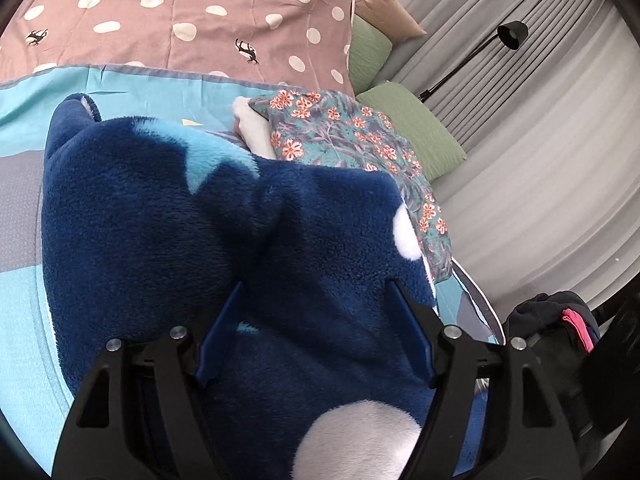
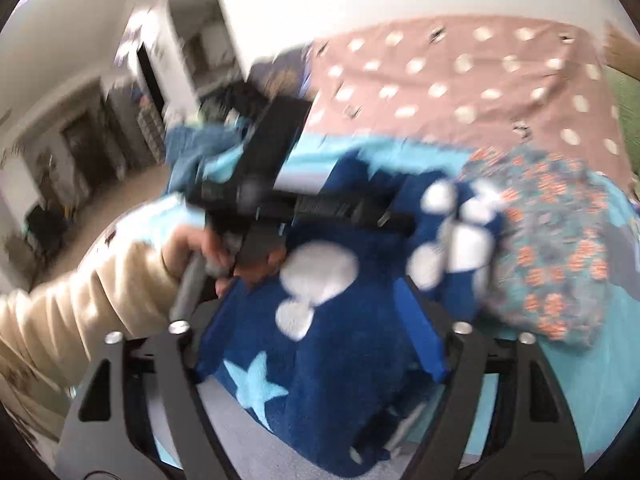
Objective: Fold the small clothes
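A navy fleece garment (image 1: pixel 208 216) with white spots and pale blue stars lies bunched on the turquoise bedsheet (image 1: pixel 24 300). My left gripper (image 1: pixel 316 286) is open, its blue fingers (image 1: pixel 218 340) pressed down into the fleece. In the blurred right wrist view the same fleece (image 2: pixel 332 344) fills the middle, and my right gripper (image 2: pixel 312 288) is open over it, with fleece between its fingers. The left gripper's black body and the hand that holds it (image 2: pixel 256 216) show just beyond. A folded floral garment (image 1: pixel 344 136) lies to the right, also in the right wrist view (image 2: pixel 560 240).
A pink dotted cover (image 1: pixel 192 20) lies at the far side of the bed. Green pillows (image 1: pixel 416 132) and a tan one sit by the grey curtain (image 1: pixel 540 160) with a black lamp (image 1: pixel 512 34). Dark clothes (image 1: pixel 556 320) sit past the bed's right edge.
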### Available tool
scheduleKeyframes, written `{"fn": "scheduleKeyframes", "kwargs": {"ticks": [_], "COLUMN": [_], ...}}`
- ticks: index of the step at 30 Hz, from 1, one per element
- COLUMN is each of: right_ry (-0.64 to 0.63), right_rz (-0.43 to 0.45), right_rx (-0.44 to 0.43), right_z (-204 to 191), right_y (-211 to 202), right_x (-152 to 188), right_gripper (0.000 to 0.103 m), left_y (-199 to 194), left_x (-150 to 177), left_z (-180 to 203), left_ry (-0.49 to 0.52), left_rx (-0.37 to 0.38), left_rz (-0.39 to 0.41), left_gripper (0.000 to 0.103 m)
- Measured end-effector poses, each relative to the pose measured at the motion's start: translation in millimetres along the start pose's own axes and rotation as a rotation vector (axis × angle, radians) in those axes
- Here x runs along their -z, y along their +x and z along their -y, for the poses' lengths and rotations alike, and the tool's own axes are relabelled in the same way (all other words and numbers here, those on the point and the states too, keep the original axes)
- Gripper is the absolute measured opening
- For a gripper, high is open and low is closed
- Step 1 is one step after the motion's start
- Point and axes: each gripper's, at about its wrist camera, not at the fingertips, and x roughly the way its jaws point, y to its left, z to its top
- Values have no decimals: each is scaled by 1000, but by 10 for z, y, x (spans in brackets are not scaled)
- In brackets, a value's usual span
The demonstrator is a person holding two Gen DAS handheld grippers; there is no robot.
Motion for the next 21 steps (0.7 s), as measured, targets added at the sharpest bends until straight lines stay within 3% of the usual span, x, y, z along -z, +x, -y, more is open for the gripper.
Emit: {"fn": "scheduleKeyframes", "kwargs": {"ticks": [2,7,9,12,14,16,17,20,21], "right_ry": [-55,-19,-34,-47,-41,-38,-37,-34,-34], "right_rz": [-78,-69,-77,-77,-64,-50,-44,-43,-46], "right_rx": [13,11,26,39,36,35,35,27,23], "right_z": [-26,100,97,60,57,43,24,12,27], "right_y": [276,356,366,352,341,348,338,318,305], "right_x": [132,308,320,324,343,344,366,396,399], "right_gripper": [66,66,66,66,67,67,67,67,67], "left_y": [-32,-294,-504,-871,-1023,-1099,-1113,-1015,-972], "left_x": [-2,20,92,348,577,825,1008,1391,1471], "left_z": [-24,-24,-4,-76,-203,-388,-534,-842,-881], "left_ry": [-7,-43,-41,-56,-93,-179,-281,-553,-600], "left_rx": [9,19,-23,-150,-167,-157,-138,43,90], "left_rz": [9,35,60,101,84,41,3,-78,-90], "left_gripper": [74,74,75,86,87,87,87,86,87]}}
